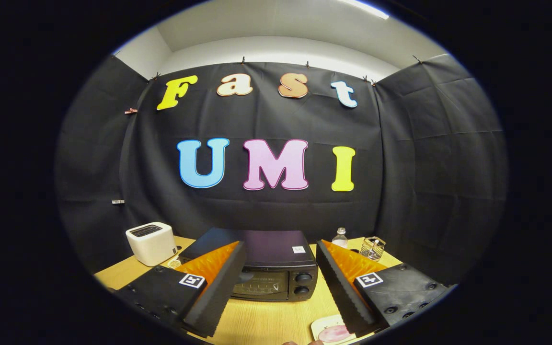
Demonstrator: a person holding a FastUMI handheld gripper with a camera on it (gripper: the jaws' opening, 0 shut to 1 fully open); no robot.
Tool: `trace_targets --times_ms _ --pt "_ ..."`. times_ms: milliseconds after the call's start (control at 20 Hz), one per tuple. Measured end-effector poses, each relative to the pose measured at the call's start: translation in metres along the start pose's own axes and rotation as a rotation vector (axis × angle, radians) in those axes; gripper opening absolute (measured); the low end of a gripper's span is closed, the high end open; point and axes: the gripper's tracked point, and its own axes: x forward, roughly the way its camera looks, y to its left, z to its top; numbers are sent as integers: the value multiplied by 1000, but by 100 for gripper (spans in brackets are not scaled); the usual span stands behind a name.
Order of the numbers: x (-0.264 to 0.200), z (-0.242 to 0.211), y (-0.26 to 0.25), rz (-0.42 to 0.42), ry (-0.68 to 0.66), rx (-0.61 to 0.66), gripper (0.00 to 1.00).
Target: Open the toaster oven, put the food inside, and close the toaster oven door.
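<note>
Beyond the wide-spread hand-held gripper point(281, 282) (holding nothing) sits the closed toaster oven point(269, 268); its labels too small to read.

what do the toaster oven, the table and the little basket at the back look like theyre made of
Toaster oven: likely painted metal, dark with a soft sheen, glass-looking door. Table: pale wood or wood-look laminate, grain lines showing. Basket: thin metal wire, see-through mesh. The gripper fingers stand open, the oven just beyond them.

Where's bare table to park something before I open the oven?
Between the open gripper fingers, bare table fronts the toaster oven. Crowded: white toaster left of it, bottle and wire basket right, plate nearest.
</note>
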Motion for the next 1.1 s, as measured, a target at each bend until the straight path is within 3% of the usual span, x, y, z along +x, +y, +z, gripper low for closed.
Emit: trace_targets --times_ms 700,1100 --pt "9 -31 19 27 97 13 97" --pt "43 -45 47 35 134 39 97"
